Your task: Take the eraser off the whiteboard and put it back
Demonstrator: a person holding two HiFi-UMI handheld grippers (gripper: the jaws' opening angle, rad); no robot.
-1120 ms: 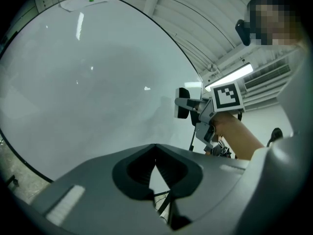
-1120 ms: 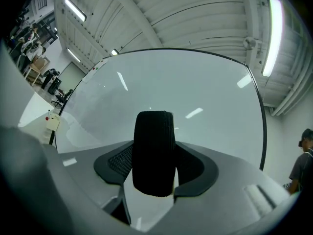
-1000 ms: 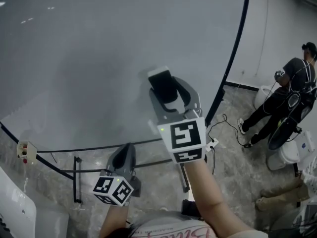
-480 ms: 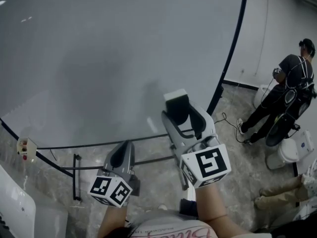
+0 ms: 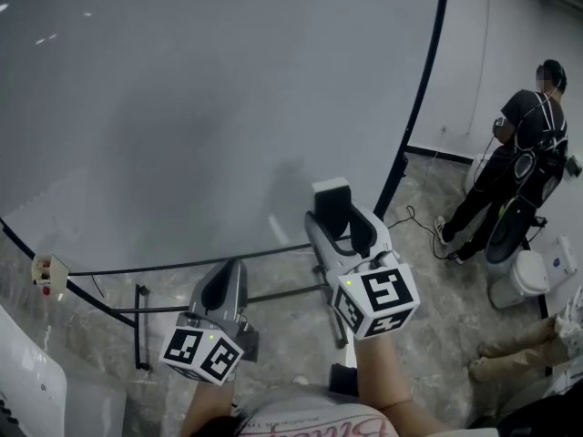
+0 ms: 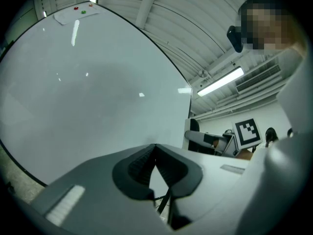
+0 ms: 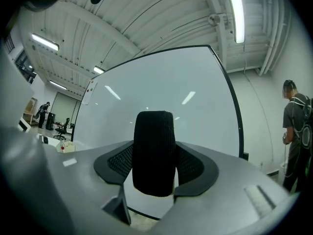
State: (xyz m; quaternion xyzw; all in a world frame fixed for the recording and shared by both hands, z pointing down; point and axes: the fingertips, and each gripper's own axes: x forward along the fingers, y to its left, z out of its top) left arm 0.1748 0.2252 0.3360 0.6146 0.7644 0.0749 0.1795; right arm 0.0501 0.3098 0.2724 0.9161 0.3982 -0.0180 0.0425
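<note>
The big whiteboard [image 5: 182, 107] fills the upper left of the head view. The eraser [image 5: 330, 192], with black felt and a white back, sits between the jaws of my right gripper [image 5: 339, 212], just in front of the board's lower right part. In the right gripper view the felt block [image 7: 154, 151] stands upright between both pads, with the right gripper [image 7: 155, 166] shut on it. My left gripper [image 5: 228, 285] hangs lower left, below the board's bottom edge. Its pads meet at the tips with nothing between them in the left gripper view [image 6: 155, 163].
A person [image 5: 524, 153] stands at the far right near a white bin [image 5: 526, 280]. A cable [image 5: 410, 230] trails on the stone floor. The board's black stand [image 5: 141, 335] is below left, with a small switch box [image 5: 47, 276] beside it. Small magnets [image 6: 83, 11] sit at the board's top.
My right gripper has carried the eraser down and to the right, away from the board's middle, and has rolled. The left gripper has hardly shifted. The person at the right has stepped a little.
</note>
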